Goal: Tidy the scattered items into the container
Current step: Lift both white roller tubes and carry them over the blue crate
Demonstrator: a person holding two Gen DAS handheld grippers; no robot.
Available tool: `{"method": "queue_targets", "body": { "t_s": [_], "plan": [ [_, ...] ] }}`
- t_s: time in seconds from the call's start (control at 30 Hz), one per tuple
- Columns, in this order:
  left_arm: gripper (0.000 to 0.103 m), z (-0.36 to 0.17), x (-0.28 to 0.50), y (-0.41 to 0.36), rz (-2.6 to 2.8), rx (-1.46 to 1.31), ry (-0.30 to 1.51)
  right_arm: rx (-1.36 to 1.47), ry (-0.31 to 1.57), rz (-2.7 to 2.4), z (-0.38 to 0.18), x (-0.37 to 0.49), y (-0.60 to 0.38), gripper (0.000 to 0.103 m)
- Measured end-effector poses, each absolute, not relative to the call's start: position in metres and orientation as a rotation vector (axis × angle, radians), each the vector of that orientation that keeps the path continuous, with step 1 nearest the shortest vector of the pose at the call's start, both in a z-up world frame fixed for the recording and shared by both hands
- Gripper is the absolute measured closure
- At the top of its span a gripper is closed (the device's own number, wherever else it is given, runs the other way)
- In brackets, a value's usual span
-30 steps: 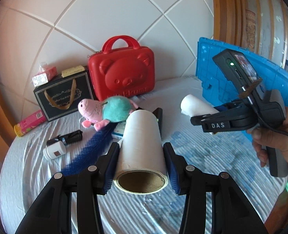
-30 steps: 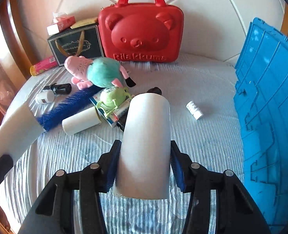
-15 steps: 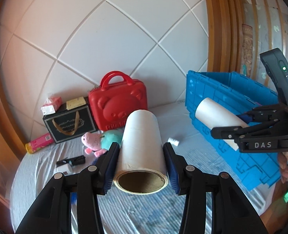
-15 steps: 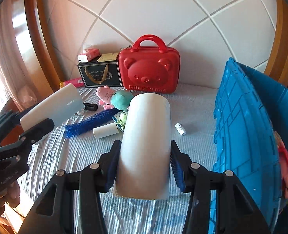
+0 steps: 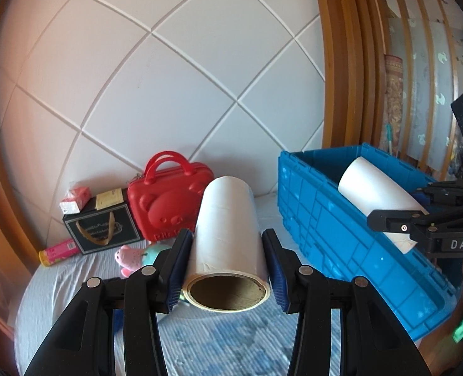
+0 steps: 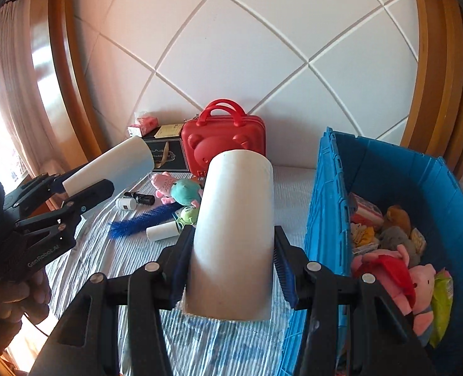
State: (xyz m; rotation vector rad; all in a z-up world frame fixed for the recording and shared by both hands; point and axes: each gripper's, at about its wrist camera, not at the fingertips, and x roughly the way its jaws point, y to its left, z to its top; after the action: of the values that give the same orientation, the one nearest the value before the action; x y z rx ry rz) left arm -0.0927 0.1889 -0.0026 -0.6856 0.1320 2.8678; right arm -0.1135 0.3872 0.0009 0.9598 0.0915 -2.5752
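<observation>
We hold each gripper, left [image 5: 226, 269] and right [image 6: 231, 266], clamped on its white roll [image 5: 228, 228]; we should clear the blue crate [image 6: 325, 206] wall before releasing.

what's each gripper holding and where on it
Left gripper clamps a white roll across its sides near the open end; right gripper clamps another roll likewise.

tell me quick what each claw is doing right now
Left claw: closed on a white roll with a cardboard core.
Right claw: closed on another white roll, beside the blue crate.
</observation>
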Motion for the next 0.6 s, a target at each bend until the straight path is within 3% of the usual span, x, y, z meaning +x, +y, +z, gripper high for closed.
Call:
{"method": "queue_targets", "body": {
  "t_s": [0.6],
  "plan": [
    [0.058,0.043,-0.129,0.311,2.815,-0.561,0.214,0.881,0.023,-2.687,0.034,-0.126,0.522,0.055]
  ]
}}
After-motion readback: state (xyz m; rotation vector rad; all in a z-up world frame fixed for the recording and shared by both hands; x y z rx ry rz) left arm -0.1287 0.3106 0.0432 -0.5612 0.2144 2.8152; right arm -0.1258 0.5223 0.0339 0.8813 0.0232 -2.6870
